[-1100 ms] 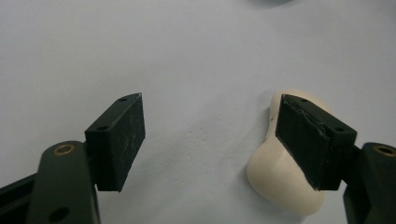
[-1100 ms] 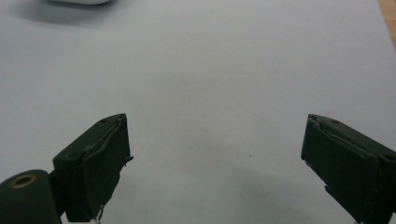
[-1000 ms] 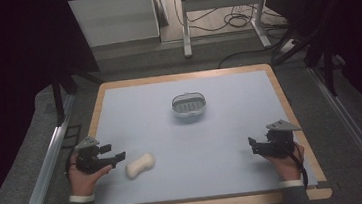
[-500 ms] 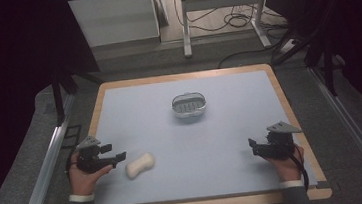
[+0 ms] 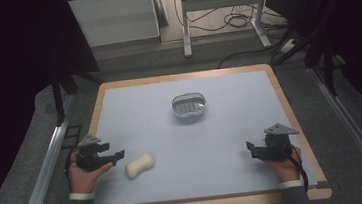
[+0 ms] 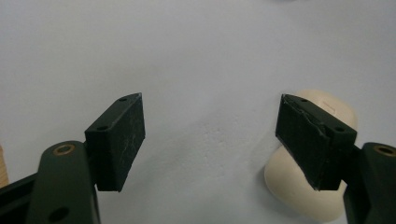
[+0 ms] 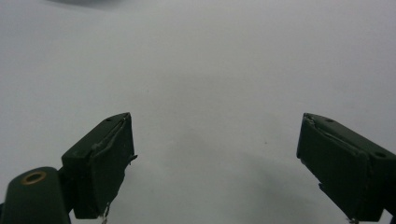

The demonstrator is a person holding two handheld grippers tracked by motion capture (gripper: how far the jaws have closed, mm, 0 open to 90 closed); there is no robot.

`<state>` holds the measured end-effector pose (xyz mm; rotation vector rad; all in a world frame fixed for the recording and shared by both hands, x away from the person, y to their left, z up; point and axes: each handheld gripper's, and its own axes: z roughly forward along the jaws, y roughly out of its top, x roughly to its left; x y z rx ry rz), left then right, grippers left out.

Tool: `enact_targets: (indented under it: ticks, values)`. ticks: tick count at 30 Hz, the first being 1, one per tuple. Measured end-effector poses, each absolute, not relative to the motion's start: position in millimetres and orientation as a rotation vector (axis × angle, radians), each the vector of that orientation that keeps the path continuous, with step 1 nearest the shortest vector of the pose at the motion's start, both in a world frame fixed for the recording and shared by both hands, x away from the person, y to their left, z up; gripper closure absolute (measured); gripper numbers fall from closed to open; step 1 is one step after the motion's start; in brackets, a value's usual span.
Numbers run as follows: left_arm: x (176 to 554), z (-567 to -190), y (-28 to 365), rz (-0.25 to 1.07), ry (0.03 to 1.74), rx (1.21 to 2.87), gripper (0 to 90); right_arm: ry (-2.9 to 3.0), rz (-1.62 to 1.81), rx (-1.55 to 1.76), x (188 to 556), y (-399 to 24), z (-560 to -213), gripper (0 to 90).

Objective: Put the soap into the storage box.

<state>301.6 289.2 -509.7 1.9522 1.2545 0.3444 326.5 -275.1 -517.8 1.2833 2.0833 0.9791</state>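
A cream, peanut-shaped bar of soap (image 5: 140, 165) lies on the pale blue mat (image 5: 231, 127) near the front left. My left gripper (image 5: 119, 155) rests just left of it, open, with bare mat between its jaws. In the left gripper view the soap (image 6: 303, 186) sits behind the right-hand jaw, outside the gap of the gripper (image 6: 210, 135). A grey oval soap dish (image 5: 189, 105) stands at the mat's middle, farther back. My right gripper (image 5: 250, 148) rests at the front right, open over bare mat (image 7: 215, 154).
The mat lies on a wooden-edged table (image 5: 299, 125). Metal rails (image 5: 45, 170) run along both sides of the table. A white cabinet (image 5: 113, 18) and a metal frame with cables (image 5: 219, 3) stand on the floor beyond the far edge.
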Motion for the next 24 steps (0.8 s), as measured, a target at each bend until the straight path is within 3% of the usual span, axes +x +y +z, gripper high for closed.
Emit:
enact_targets:
  ticks: [24]
  values:
    - [309, -479, 255, 0.296, 1.141, 2.132, 23.8, 2.036, 1.018, 1.233, 316, -277, -506, 11.6]
